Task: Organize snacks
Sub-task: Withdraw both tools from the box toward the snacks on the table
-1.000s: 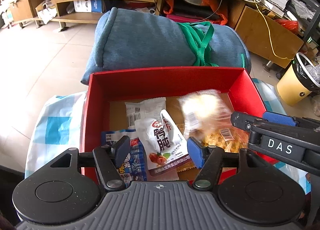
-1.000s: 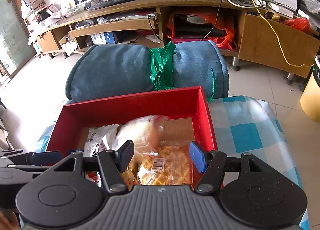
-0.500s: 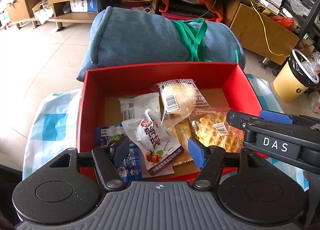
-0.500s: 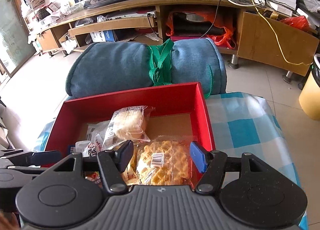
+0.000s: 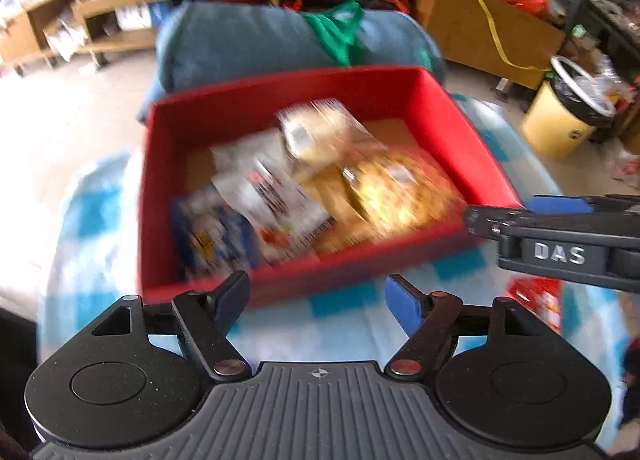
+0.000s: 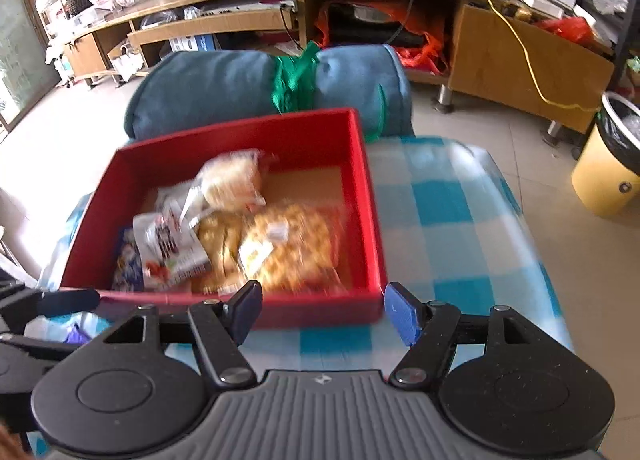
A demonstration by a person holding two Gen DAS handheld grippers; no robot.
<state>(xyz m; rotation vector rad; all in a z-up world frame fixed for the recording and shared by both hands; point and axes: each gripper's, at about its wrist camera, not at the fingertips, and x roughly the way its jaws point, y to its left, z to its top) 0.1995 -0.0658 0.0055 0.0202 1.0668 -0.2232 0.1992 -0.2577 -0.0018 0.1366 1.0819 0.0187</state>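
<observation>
A worktop covered in a blue-and-white checked cloth (image 6: 448, 204) carries everything, with a rolled blue-grey fabric bundle tied with a green strap (image 6: 240, 84) lying across its far edge. Just in front of the bundle sits the open red cardboard box (image 6: 366, 196), its long axis running left to right across both views.

Inside the box the snacks lie in a loose heap, blurred in both pictures: a clear bag of golden waffle-like biscuits (image 6: 296, 244) toward the right half, a clear-wrapped pale round bun (image 6: 232, 180) behind it, a white pouch with red and black print (image 6: 168, 244) left of centre, and a blue-printed packet (image 5: 208, 232) in the near-left corner.

The left tool (image 5: 316, 296) hovers over bare cloth just short of the box's near wall, its jaws apart and holding nothing. The right tool (image 6: 322, 304) is likewise spread and empty, level with the box's near-right corner.

In the left view, a red-printed packet (image 5: 536, 300) lies on the cloth outside the box, to the right, beneath the right tool. It seems the likeliest next pick, and the right tool is much nearer to it than the left.
</observation>
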